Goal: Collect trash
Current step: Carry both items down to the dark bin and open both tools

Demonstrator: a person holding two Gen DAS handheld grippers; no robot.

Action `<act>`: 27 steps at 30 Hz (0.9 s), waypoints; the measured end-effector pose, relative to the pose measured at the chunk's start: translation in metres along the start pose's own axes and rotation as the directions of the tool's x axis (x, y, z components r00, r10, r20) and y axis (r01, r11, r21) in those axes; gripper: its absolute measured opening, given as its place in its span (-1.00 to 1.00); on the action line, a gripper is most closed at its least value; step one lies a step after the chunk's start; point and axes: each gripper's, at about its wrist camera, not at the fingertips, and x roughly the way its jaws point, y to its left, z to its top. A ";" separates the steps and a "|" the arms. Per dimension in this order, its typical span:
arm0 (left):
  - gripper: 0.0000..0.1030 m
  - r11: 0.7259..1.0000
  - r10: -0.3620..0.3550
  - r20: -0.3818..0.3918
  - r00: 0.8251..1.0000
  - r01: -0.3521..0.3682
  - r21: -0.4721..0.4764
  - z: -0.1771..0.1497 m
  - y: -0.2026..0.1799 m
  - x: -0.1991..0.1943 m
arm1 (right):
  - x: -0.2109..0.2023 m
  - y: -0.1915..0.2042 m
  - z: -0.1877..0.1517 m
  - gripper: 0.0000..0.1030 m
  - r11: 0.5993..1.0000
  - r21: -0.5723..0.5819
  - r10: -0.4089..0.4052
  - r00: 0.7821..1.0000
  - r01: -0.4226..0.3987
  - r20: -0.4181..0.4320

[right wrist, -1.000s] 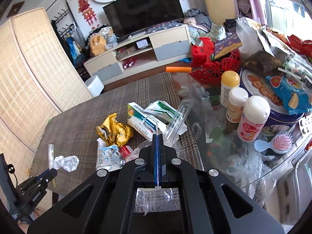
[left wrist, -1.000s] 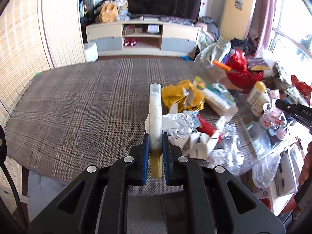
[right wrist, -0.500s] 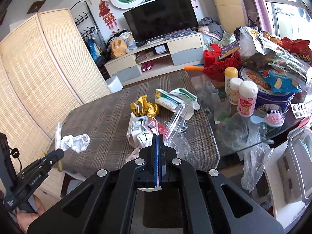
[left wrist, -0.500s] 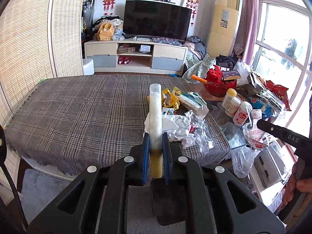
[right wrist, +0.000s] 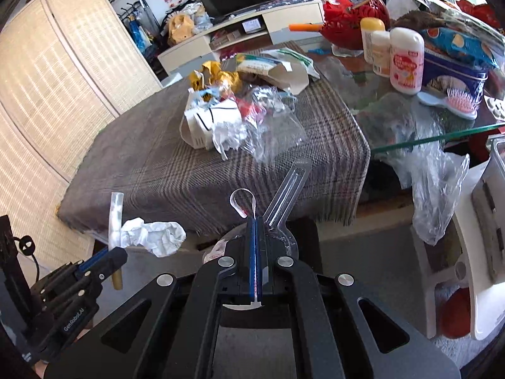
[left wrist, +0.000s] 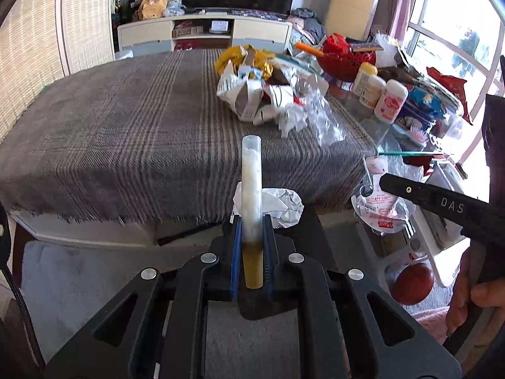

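Note:
My left gripper (left wrist: 251, 221) is shut on a clear plastic tube (left wrist: 251, 177) with white filling and a yellowish base, with a crumpled white paper (left wrist: 282, 203) caught beside it. It also shows in the right wrist view (right wrist: 104, 257), low at the left. My right gripper (right wrist: 254, 221) is shut on clear plastic packaging (right wrist: 285, 189) with a flat round part under the jaws and a long strip pointing up right. Both grippers are held off the front edge of the table, above the floor. A pile of trash (left wrist: 268, 94) lies on the plaid tablecloth (left wrist: 126, 120).
A glass table (right wrist: 410, 117) at the right carries bottles (right wrist: 405, 60), a red basket (right wrist: 350, 22), a blue tin and a pink hairbrush (right wrist: 457, 104). A clear plastic bag (right wrist: 438, 183) hangs off its edge. A TV stand and a bamboo screen stand behind.
Both grippers have pulled back and dropped from over the table to off its front edge, each keeping its item. The trash pile now lies farther away.

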 end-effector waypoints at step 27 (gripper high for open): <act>0.64 1.000 -0.013 -0.188 0.982 0.013 0.001 -0.043 -0.003 0.088 | 0.087 -0.024 -0.028 0.73 0.988 0.034 -0.139 0.971 0.148 -0.194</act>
